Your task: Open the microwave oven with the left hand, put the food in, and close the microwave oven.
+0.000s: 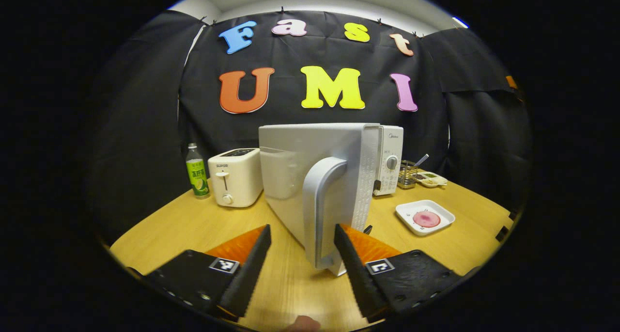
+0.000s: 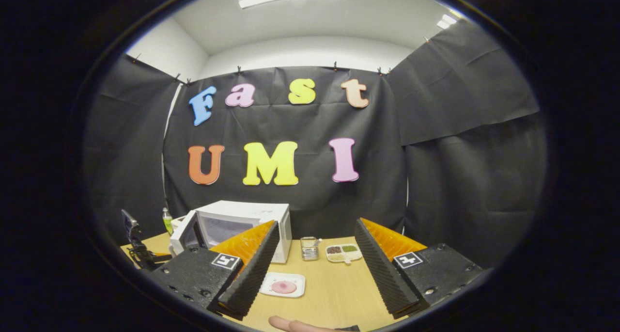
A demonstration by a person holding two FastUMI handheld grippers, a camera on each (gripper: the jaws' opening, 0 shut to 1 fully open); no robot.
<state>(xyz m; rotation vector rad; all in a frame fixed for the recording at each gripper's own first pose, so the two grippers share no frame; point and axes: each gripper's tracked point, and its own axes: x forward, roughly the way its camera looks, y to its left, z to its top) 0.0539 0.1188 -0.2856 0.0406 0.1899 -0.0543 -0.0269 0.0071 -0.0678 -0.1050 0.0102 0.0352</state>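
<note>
- Wooden bench (image 1: 203, 225) lay under the left tongs (image 1: 302, 254), whose two fingers stood wide apart, with the door handle (image 1: 322, 211) right between them; I could not tell if a finger touched it.
- The microwave door (image 1: 315, 177) was swung out toward the left tongs, so the opening step looked done or nearly done.
- The right tongs (image 2: 315, 269) were also spread apart and held nothing, up over the bench.
- The food, a pink round thing (image 1: 426, 219) on a white plate (image 1: 411, 225), sat on the bench to the right of the microwave (image 2: 242, 225), not inside it.
- So the food was not yet picked up, and the door was not yet closed; those two steps were left.
- Farther back stood a toaster (image 1: 236, 177), a green bottle (image 1: 197, 172) and a small dish tray (image 2: 344, 252), all away from the job.
</note>
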